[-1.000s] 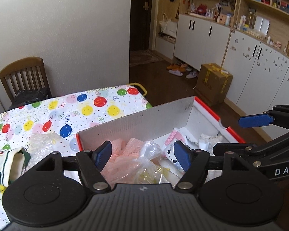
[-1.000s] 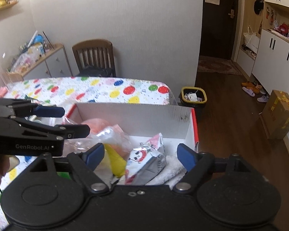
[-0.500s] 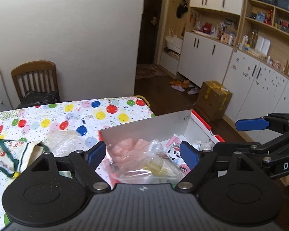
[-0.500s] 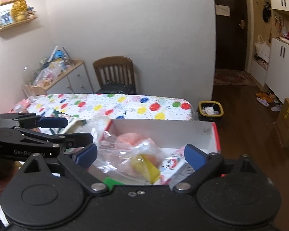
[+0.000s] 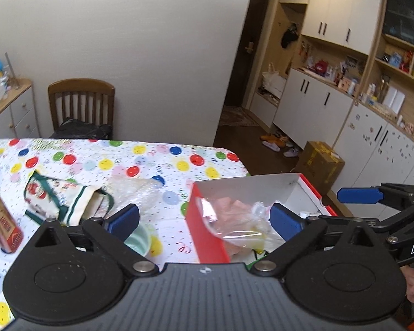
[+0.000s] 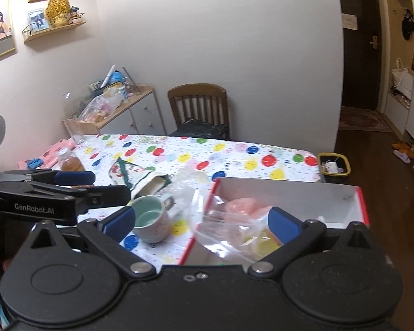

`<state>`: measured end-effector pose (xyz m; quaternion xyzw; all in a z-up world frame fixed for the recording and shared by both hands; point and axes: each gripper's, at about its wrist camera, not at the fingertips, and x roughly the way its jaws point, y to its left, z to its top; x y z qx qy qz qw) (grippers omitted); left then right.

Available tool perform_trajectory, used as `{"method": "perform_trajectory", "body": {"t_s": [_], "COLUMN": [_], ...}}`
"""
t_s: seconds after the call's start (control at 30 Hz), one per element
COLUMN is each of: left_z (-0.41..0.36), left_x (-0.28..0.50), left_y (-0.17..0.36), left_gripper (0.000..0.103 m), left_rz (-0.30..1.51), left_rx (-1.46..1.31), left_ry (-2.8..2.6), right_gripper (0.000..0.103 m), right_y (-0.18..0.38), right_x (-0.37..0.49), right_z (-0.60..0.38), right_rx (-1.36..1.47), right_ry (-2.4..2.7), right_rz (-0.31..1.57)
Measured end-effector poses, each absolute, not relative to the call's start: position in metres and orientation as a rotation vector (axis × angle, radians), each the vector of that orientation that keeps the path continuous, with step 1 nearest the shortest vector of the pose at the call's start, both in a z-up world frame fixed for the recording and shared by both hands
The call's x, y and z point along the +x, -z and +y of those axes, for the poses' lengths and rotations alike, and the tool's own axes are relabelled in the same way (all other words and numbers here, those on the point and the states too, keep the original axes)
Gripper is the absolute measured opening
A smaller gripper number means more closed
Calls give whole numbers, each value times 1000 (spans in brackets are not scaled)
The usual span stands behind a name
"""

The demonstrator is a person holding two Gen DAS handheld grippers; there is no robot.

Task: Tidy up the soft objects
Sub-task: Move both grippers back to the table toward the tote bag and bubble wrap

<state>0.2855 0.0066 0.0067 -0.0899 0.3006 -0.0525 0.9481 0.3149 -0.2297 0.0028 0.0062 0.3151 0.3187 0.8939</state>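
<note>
Plastic bag (image 6: 229, 229) of soft pieces is slumping over the red box (image 5: 207, 237) wall near the table's right edge, so both wide-open, empty grippers, left gripper (image 5: 204, 219) and right gripper (image 6: 201, 222), are probably needing to tuck it fully inside.

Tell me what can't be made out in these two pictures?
- Box bottom: both views, hidden by the plastic bag and the gripper bodies.
- Bag contents: blurred pink and yellow shapes.
- Bottle: left view, top cut off by the edge, label blurred.
- Mug: left view, mostly behind a blue fingertip.
</note>
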Motion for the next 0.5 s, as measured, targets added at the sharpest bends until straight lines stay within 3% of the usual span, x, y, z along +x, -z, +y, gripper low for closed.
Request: {"method": "perform_trajectory", "body": {"t_s": [0.5], "left_z": [100], "left_x": [285], "left_y": [23], "left_gripper": [103], "left_rz": [617], "left_rx": [-194], "left_ry": [-22], "right_gripper": [103], "right_y": [7], "right_x": [326], "right_z": [-152], "right_rx": [-12], "right_ry": [-698], "right_rz": [709]}}
